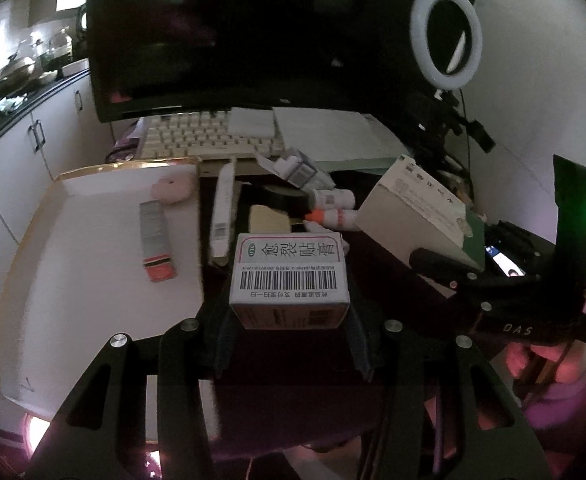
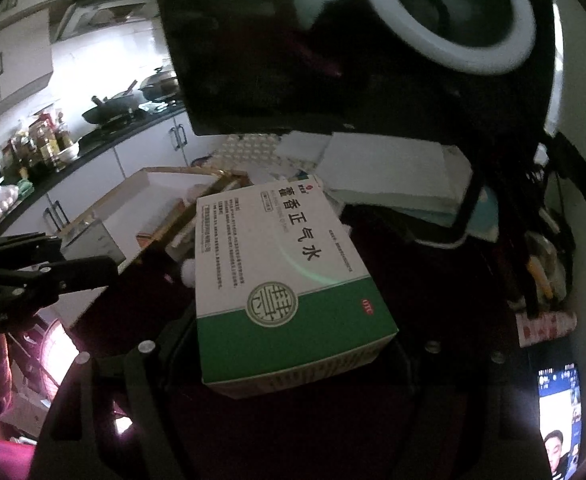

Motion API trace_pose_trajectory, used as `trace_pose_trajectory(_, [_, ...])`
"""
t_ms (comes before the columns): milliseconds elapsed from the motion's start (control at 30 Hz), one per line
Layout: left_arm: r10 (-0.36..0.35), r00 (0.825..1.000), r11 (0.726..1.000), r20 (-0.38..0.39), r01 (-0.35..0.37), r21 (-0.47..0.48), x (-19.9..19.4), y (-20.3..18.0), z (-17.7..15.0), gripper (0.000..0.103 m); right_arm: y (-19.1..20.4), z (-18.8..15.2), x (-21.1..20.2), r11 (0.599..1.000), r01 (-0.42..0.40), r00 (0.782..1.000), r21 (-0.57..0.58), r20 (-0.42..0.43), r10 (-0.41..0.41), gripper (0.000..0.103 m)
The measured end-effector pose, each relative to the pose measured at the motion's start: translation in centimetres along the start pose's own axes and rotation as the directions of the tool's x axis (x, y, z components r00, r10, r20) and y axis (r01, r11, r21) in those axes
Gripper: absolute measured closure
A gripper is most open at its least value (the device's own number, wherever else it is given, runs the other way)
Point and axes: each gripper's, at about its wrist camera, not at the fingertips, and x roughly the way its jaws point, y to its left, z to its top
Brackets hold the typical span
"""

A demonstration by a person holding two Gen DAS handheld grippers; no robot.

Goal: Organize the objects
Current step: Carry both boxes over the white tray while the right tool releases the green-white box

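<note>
In the left wrist view, a small barcoded box (image 1: pixel 289 280) is being clamped by the left gripper (image 1: pixel 289 312), held above the dark desk; the white tray (image 1: pixel 93 280) is lying to its left, nearer this hand. Small bottles (image 1: pixel 333 208) behind are being blurred.

In the right wrist view, a green-and-white box (image 2: pixel 285 280) is being clamped by the right gripper (image 2: pixel 293 356), its long axis pointing away toward the tray (image 2: pixel 161 184); the fingertips are being hidden beneath it.
</note>
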Motion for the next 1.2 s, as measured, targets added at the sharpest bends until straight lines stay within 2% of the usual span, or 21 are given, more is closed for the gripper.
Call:
trace_pose_trajectory(133, [0.017,1.0,0.999,0.019,-0.017,-0.028,-1.3,1.9,0.6,0.056,1.6,1.5,0.2,0.999,-0.022,1.0,-0.042,0.01,0.023,0.025])
trace_pose_trajectory(400, [0.104,0.994,0.987,0.021,-0.1,-0.125,-2.1,7.3,0.9,0.056,5.0,3.8,2.3,0.99,-0.099,0.995,-0.1,-0.002,0.1,0.025])
trace_pose_trajectory(567, [0.15,0.989,0.975,-0.003,-0.148,-0.164,-1.6,10.0,1.0,0.056,7.2,5.4,4.6,0.979,-0.176,0.984,-0.105,-0.038,0.173,0.025])
trace_pose_trajectory(767, [0.181,0.983,0.965,-0.026,-0.183,-0.187,-0.9,12.7,1.9,0.056,9.4,9.0,8.2,0.959,-0.266,0.963,-0.1,-0.078,0.258,0.025])
trace_pose_trajectory(900, [0.191,0.981,0.961,-0.045,-0.196,-0.195,-0.1,13.7,2.1,0.056,11.2,11.3,11.8,0.938,-0.325,0.941,-0.121,-0.136,0.309,0.025])
trace_pose_trajectory(1067, [0.195,0.977,0.952,-0.086,-0.21,-0.221,1.7,15.5,2.3,0.056,12.4,13.8,17.3,0.906,-0.402,0.9,-0.135,-0.243,0.363,0.025])
trace_pose_trajectory(1100, [0.19,0.977,0.951,-0.095,-0.207,-0.229,2.1,15.8,2.3,0.056,12.4,14.5,18.3,0.899,-0.422,0.887,-0.119,-0.26,0.382,0.025])
trace_pose_trajectory(1133, [0.186,0.977,0.95,-0.104,-0.206,-0.235,2.4,16.1,2.4,0.056,12.7,15.1,19.7,0.884,-0.457,0.863,-0.097,-0.29,0.414,0.025])
trace_pose_trajectory(1200, [0.183,0.975,0.949,-0.122,-0.208,-0.237,3.2,16.4,2.5,0.056,13.6,15.8,21.4,0.861,-0.504,0.83,-0.075,-0.319,0.458,0.025])
